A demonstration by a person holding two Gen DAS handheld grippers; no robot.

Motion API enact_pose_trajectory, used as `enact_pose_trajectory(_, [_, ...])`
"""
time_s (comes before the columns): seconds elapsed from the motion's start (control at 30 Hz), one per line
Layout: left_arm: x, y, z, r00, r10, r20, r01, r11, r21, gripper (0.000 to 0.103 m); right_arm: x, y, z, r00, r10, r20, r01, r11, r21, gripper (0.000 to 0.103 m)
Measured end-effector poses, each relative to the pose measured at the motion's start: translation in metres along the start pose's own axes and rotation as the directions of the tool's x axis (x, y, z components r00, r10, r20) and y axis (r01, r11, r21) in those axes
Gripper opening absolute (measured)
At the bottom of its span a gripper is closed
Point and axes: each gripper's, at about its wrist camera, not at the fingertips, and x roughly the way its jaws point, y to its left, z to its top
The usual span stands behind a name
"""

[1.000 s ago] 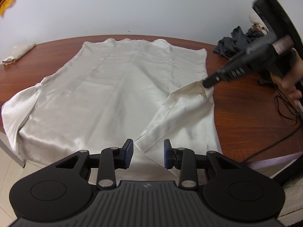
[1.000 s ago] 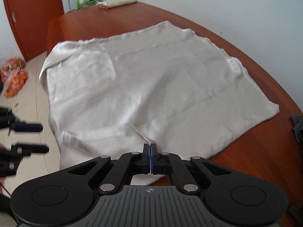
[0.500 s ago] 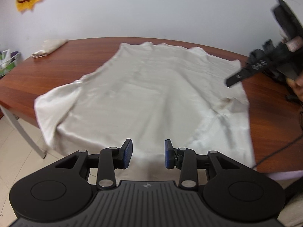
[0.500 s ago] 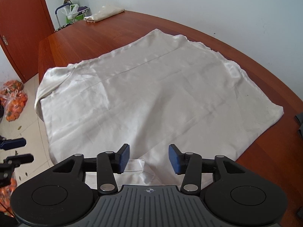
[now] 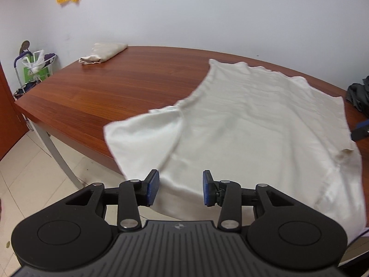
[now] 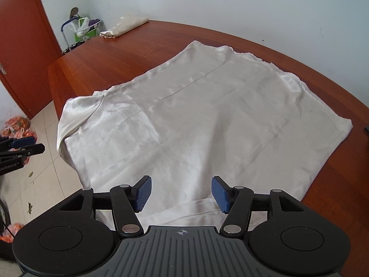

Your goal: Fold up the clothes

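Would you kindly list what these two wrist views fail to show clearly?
- Left wrist view: the garment's near hem is hidden behind the left gripper; its jaws are opening, nothing between them.
- Left wrist view: the dark cloth is cut off by the right edge.
- Right wrist view: the orange bags are too small to identify.

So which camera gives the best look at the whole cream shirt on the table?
The right wrist view: the cream shirt lies almost entirely in frame, with its centre seam, far hem and both side edges sharp. The left wrist view shows the same shirt blurred, its right side running off toward the frame edge.
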Motion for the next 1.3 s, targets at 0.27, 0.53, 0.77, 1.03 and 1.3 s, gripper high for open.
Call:
enact_pose_trajectory(0.27, [0.03,0.07,0.034,0.997,-0.08,-0.016,0.081,0.991,0.11,0.049,0.015,0.038,0.008,0.993,-0.113,0.023,0.108,0.981,0.163,0.061])
enact_pose_trajectory(0.53, [0.074,0.123,0.078,0.987,-0.159,-0.017,0.159,0.963,0.217,0.05,0.029,0.078,0.018,0.977,-0.205,0.05,0.182,0.937,0.298,0.061])
enact_pose_trajectory(0.77, [0.103,0.143,0.114,0.98,-0.197,-0.023,0.196,0.947,0.254,0.05,0.036,0.098,0.031,0.961,-0.26,0.098,0.214,0.917,0.338,0.061])
enact_pose_trajectory(1.03, [0.125,0.156,0.142,0.968,-0.247,-0.043,0.249,0.929,0.273,0.051,0.04,0.117,0.047,0.95,-0.279,0.142,0.213,0.907,0.363,0.061])
enact_pose_trajectory(1.3, [0.163,0.162,0.168,0.897,-0.419,-0.141,0.438,0.803,0.403,0.051,0.051,0.151,0.056,0.922,-0.368,0.119,0.285,0.854,0.435,0.061])
